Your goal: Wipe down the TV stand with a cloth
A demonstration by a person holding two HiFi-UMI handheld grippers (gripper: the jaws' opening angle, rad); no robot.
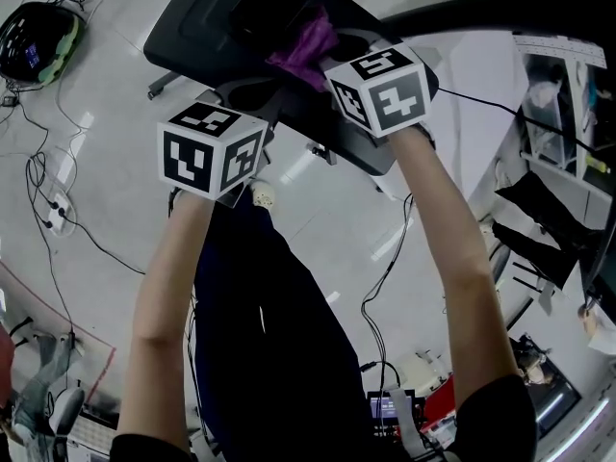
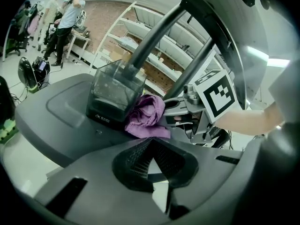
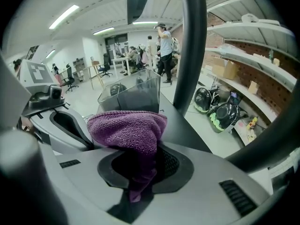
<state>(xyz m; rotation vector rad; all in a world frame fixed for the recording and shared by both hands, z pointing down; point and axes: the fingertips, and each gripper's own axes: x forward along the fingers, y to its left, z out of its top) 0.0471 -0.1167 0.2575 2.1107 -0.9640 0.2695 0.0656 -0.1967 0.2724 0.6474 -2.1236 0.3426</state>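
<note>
The TV stand's black base (image 1: pixel 197 27) lies on the pale floor, with its dark poles (image 2: pixel 154 36) rising from a smoky box-shaped mount (image 2: pixel 115 95). My right gripper (image 3: pixel 140 158) is shut on a purple cloth (image 3: pixel 126 130), which is bunched up and pressed on the base beside the mount (image 3: pixel 129 95). In the head view the cloth (image 1: pixel 308 51) shows just ahead of the right gripper's marker cube (image 1: pixel 380 89). My left gripper (image 2: pixel 150 144) hovers over the base's near edge, jaws together with nothing in them, left of the right gripper (image 2: pixel 176 111).
A black helmet (image 1: pixel 38 37) and cables (image 1: pixel 48 191) lie on the floor at the left. Shelving (image 3: pixel 243 36) runs along a brick wall, with more helmets (image 3: pixel 225 114) below it. People stand far off (image 2: pixel 65 18). The person's legs (image 1: pixel 260 335) are below the grippers.
</note>
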